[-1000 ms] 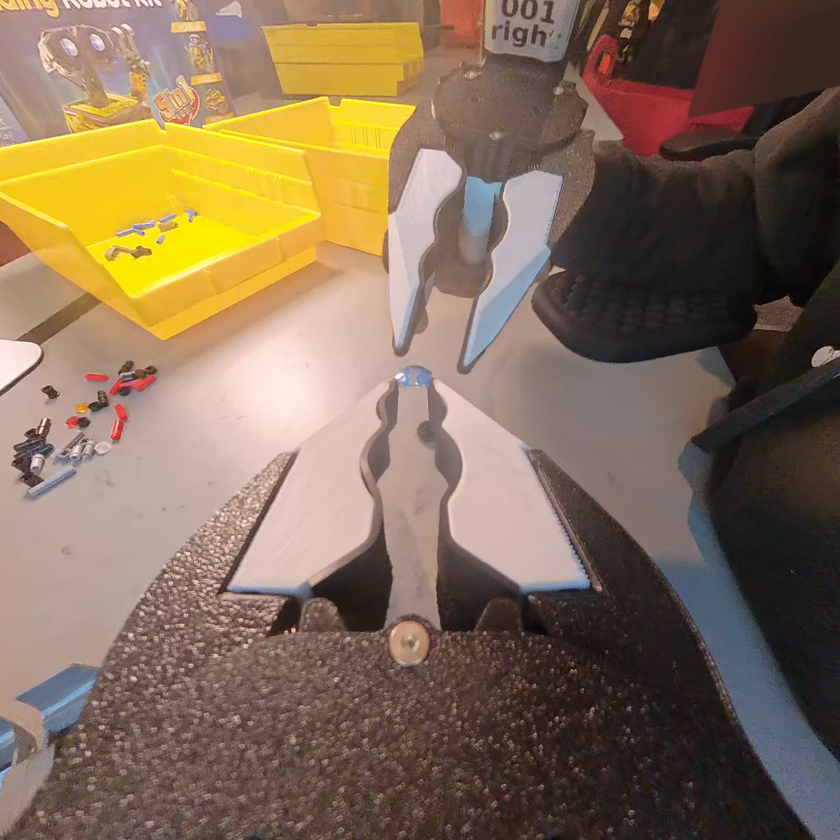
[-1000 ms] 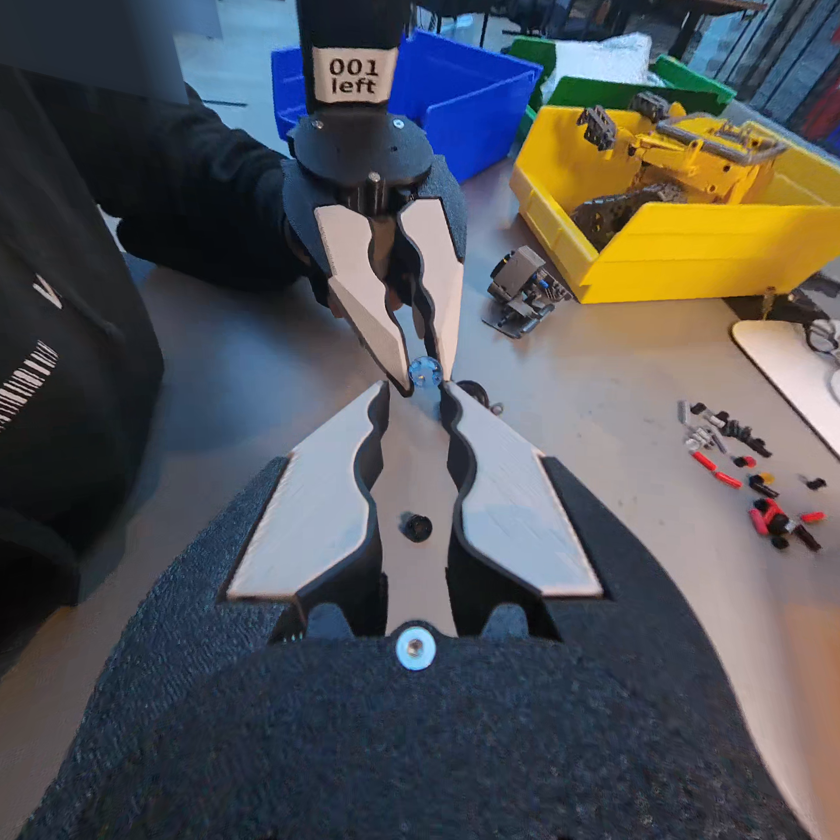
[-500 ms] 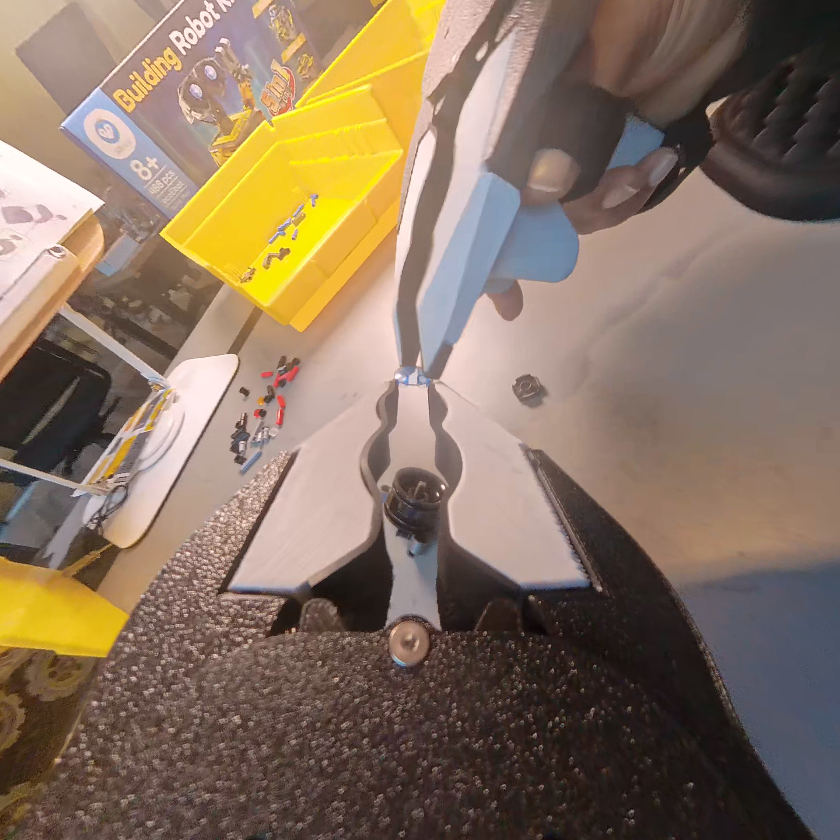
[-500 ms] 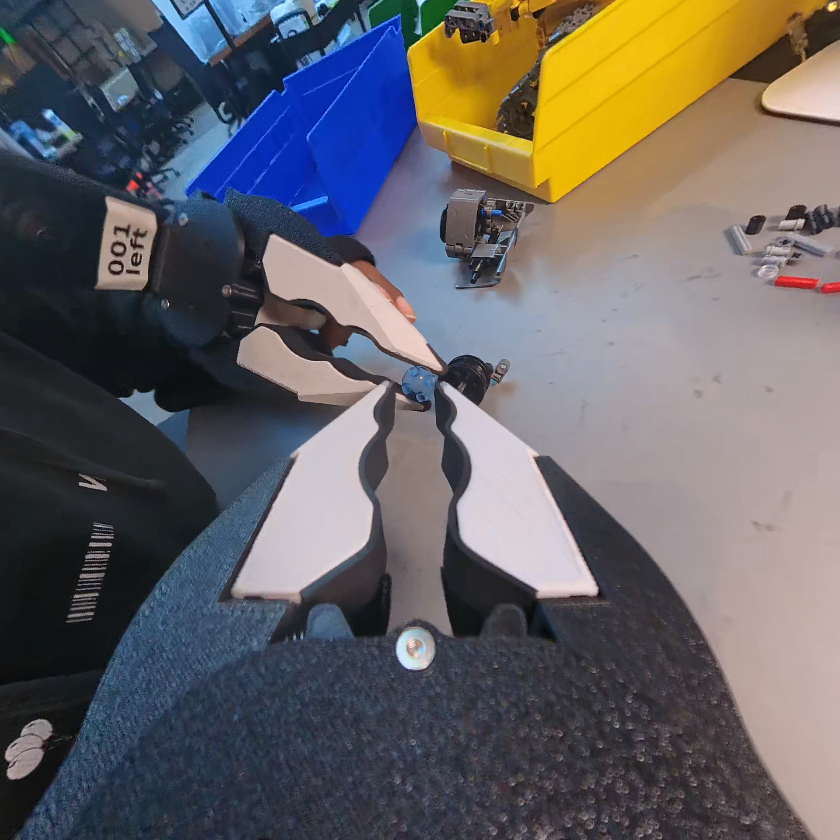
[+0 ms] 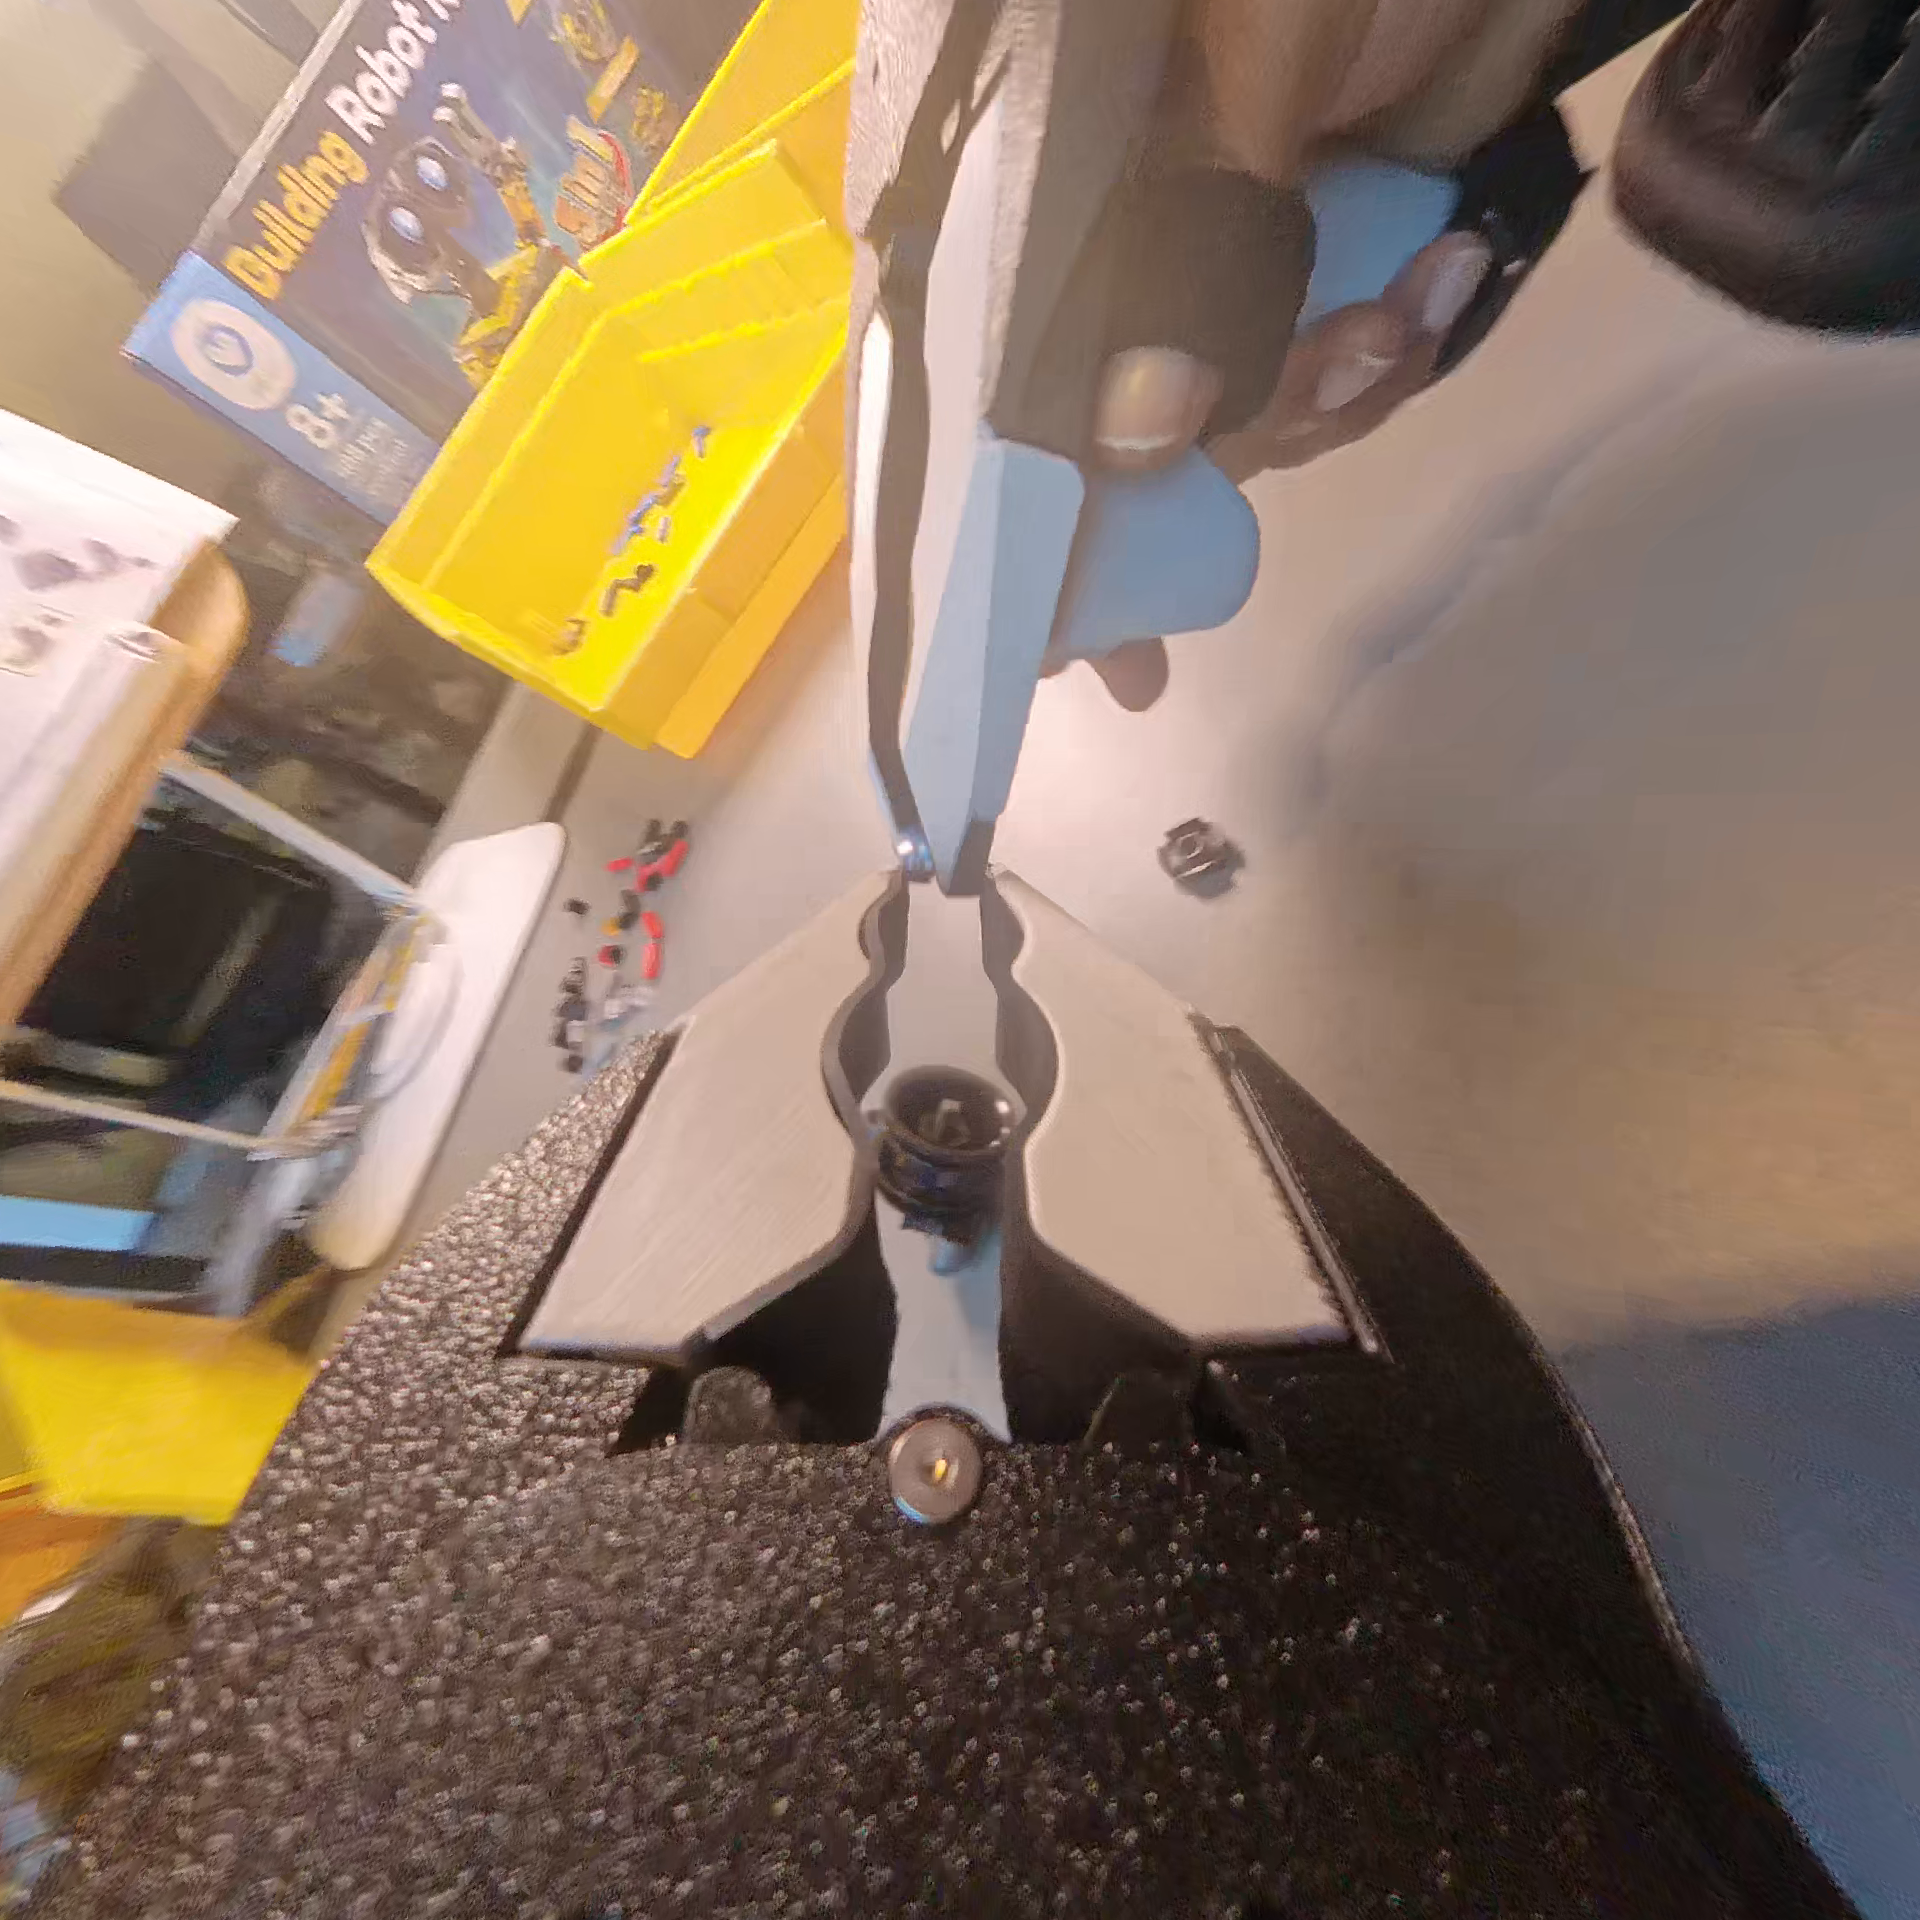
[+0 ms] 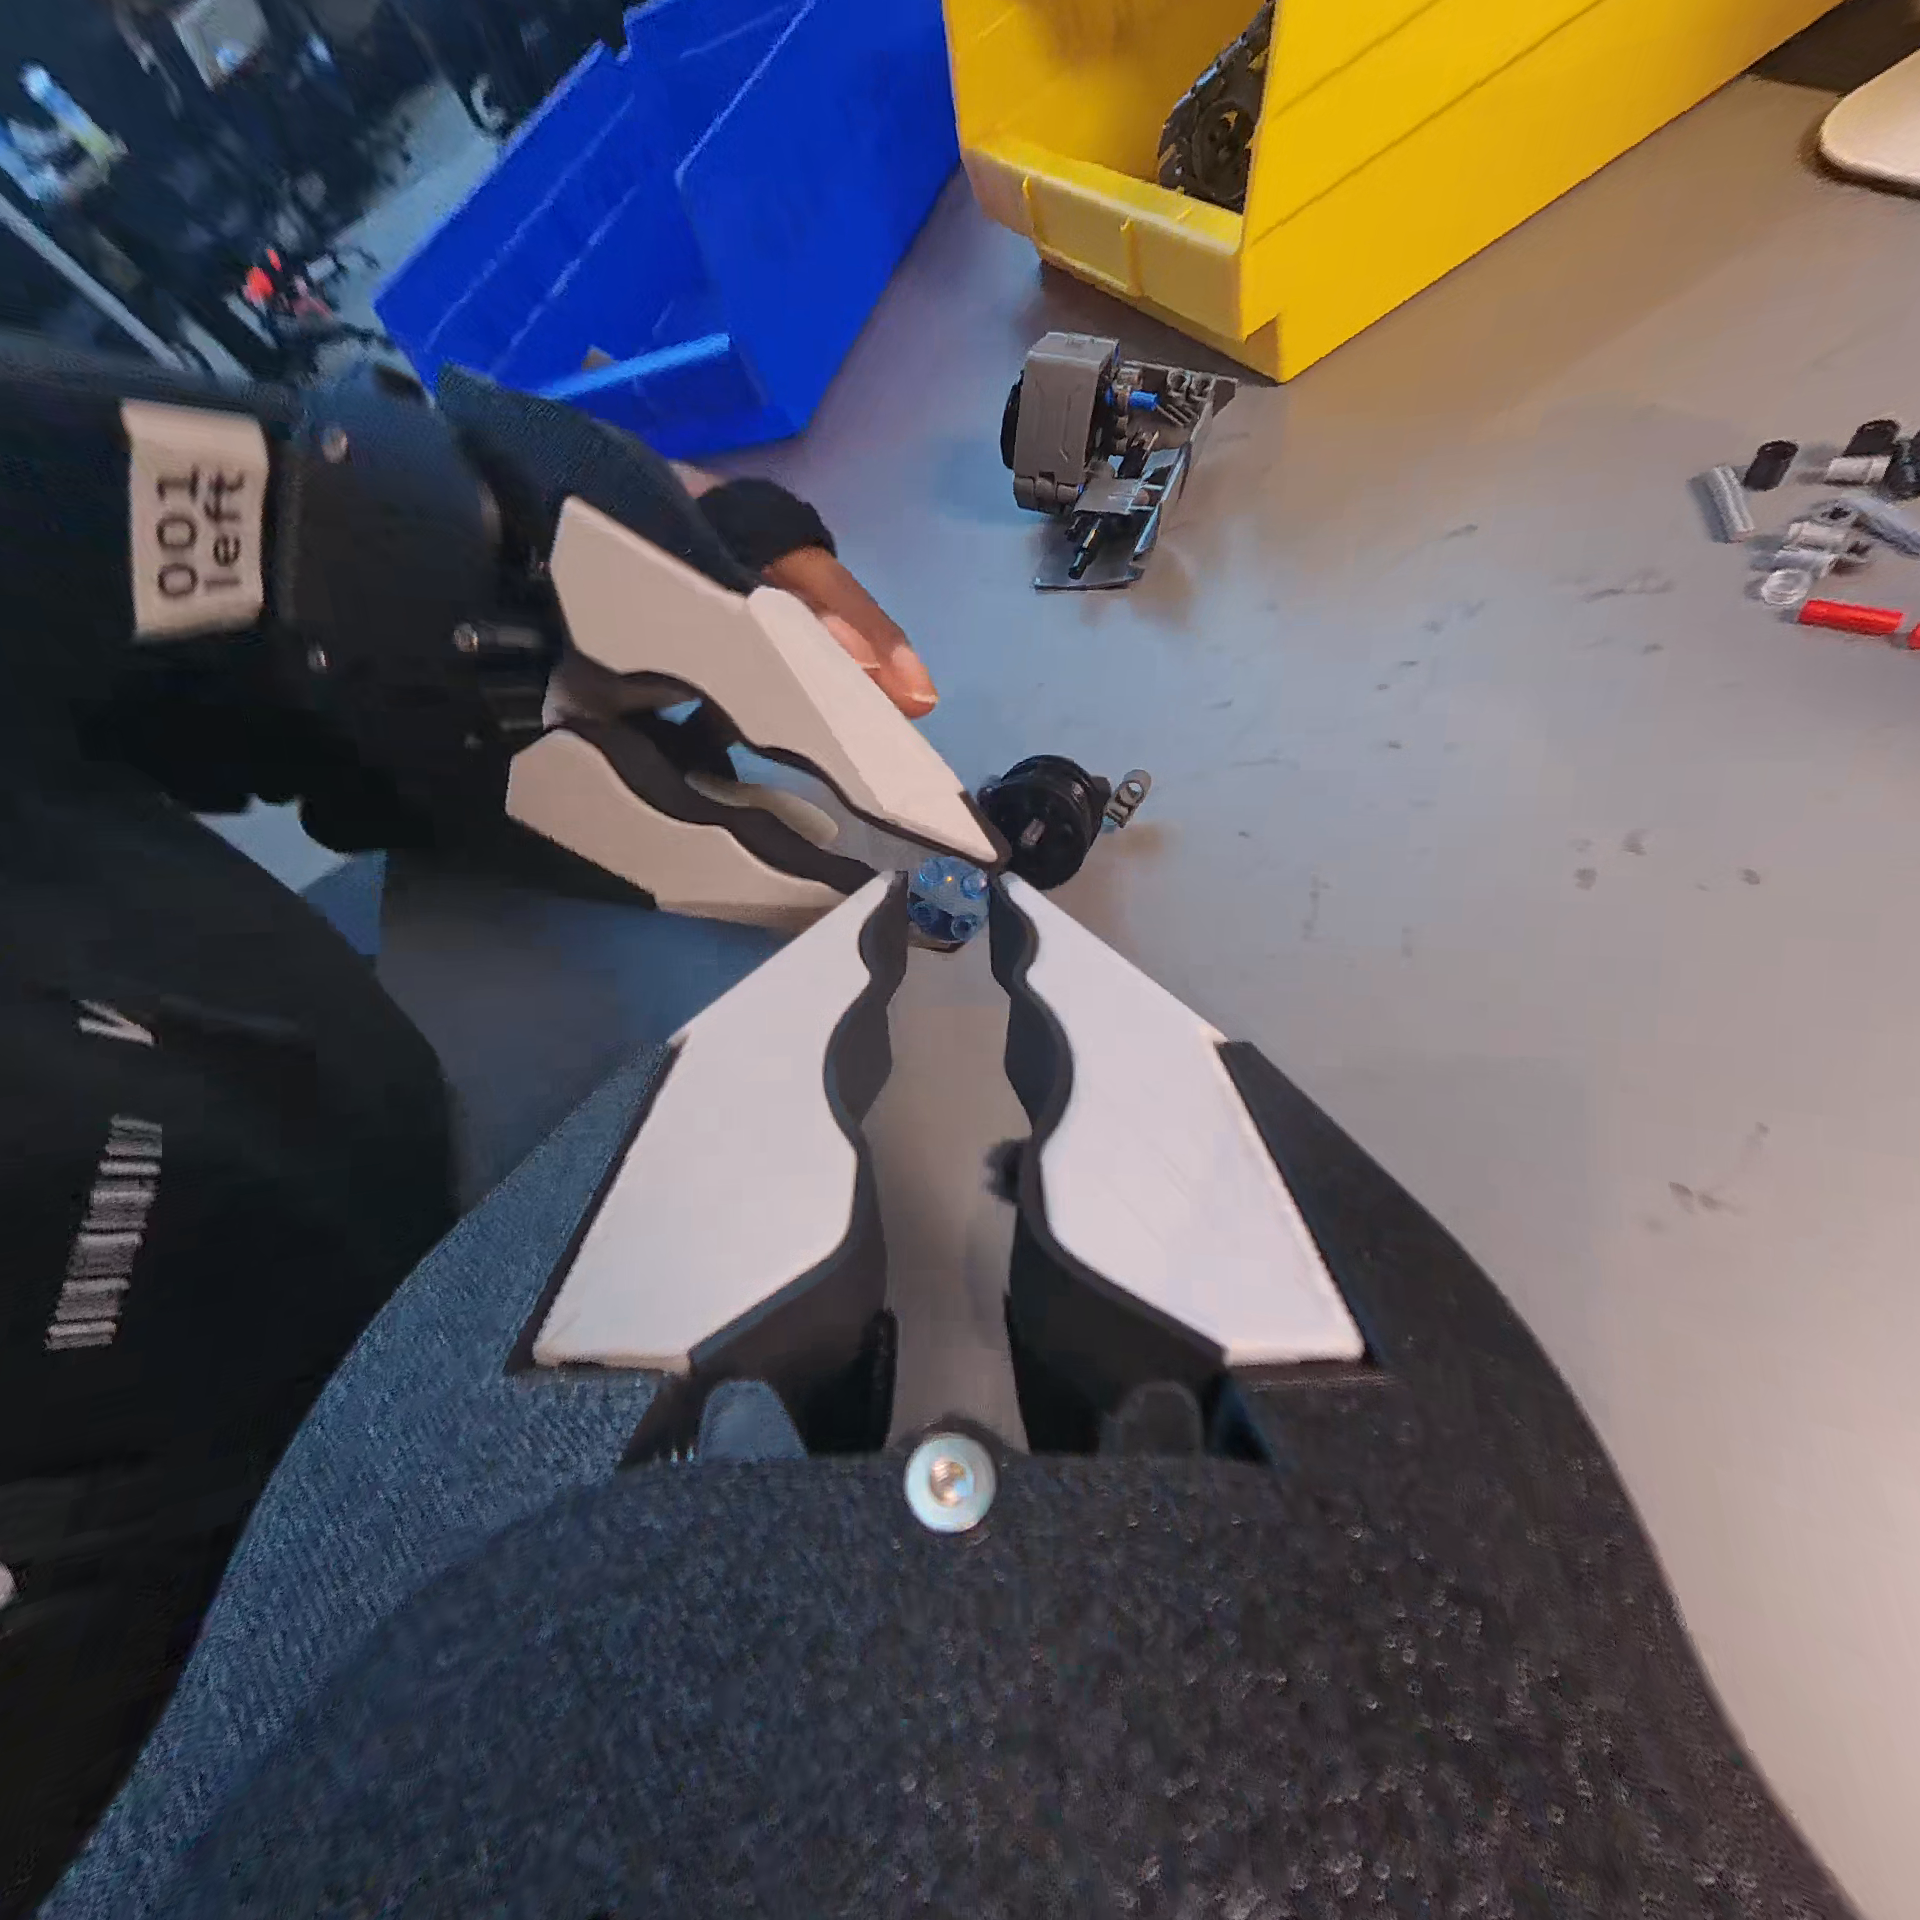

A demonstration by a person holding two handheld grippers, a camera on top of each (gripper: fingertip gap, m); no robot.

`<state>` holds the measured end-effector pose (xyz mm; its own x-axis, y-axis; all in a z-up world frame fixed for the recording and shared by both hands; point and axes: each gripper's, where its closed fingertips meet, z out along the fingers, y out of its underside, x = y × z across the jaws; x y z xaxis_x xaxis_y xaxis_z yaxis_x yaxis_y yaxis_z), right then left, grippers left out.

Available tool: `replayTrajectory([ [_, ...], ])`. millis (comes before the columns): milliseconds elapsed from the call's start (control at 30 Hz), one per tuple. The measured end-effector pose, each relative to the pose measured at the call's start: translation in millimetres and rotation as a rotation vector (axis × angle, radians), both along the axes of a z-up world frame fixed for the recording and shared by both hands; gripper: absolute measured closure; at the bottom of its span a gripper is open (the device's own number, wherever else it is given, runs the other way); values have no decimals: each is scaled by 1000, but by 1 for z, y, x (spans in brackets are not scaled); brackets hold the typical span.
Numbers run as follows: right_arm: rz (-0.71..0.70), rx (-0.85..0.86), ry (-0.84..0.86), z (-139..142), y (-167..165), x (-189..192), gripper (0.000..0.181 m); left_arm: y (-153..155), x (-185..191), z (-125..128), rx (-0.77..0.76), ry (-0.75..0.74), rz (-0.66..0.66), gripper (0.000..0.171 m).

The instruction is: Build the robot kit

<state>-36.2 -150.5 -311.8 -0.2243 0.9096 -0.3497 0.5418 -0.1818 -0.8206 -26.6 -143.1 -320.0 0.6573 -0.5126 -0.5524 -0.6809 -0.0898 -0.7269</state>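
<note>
Two grippers meet tip to tip above the surface
Right gripper fingers nearly closed, pinching a blue round piece; left gripper fingers slightly parted against it, perhaps gripping; black wheel nearby

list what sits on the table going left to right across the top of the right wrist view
blue bin → yellow bin → loose small parts; the grey and black assembly lies on the table in front of the gap between the bins.
</note>
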Motion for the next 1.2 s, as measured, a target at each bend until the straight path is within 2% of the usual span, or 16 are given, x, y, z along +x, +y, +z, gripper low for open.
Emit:
replayTrajectory([
  [67, 95, 168, -79, -11, 6, 13, 166, 0, -4, -10, -107, -92, 9, 156],
  [133, 242, 337, -176, -28, 7, 31, 166, 0, -9, -9, -138, -186, 4, 153],
  [267, 451, 506, -300, -51, 3, 43, 166, -2, -18, -6, -211, -317, 1, 150],
  [500, 628, 609, -386, -62, 4, 41, 166, -6, -22, -10, -214, -281, -17, 149],
  [733, 658, 592, -406, -66, 5, 43, 164, -7, -24, -10, -225, -301, -24, 148],
  [1033, 615, 548, -319, -55, 8, 42, 161, -8, -22, -10, -235, -314, -36, 149],
  [1200, 563, 501, -248, -53, 8, 44, 161, -21, -6, -22, -360, -328, -109, 148],
])
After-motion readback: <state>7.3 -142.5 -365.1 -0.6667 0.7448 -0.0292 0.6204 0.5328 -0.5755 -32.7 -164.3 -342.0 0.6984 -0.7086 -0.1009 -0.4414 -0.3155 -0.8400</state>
